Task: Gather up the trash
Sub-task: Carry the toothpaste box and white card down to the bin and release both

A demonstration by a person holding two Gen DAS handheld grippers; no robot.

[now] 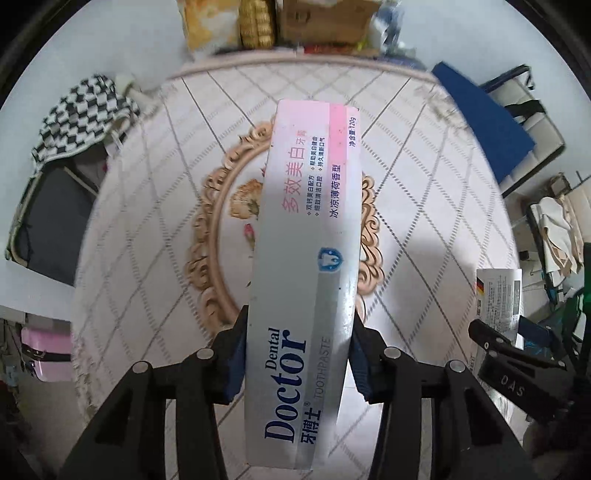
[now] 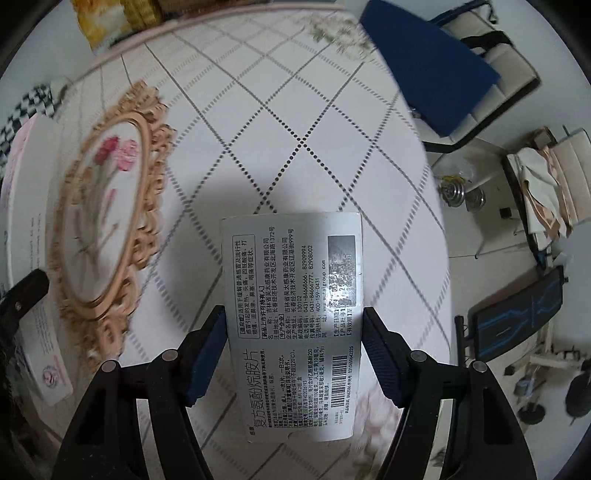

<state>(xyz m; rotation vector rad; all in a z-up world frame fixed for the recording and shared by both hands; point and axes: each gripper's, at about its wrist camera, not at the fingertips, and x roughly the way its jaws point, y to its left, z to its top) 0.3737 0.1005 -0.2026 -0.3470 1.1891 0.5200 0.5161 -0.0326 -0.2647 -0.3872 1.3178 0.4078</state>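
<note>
My left gripper (image 1: 299, 354) is shut on a long white and pink toothpaste box (image 1: 310, 240) marked "Dental Doctor", held lengthwise above the round table (image 1: 147, 221). My right gripper (image 2: 293, 350) is shut on a flat silver medicine box (image 2: 291, 302) covered in printed text and a barcode, also held above the table. In the left wrist view the medicine box (image 1: 498, 299) and the right gripper (image 1: 495, 343) show at the right edge. In the right wrist view the toothpaste box (image 2: 26, 229) shows at the left edge.
The tablecloth has a grey diamond grid and a tan floral medallion (image 1: 229, 229). A blue-seated chair (image 2: 436, 62) stands at the far right of the table. A checkered cloth (image 1: 81, 114) lies on a chair at the left. Boxes and bags (image 1: 280, 22) sit beyond the far edge.
</note>
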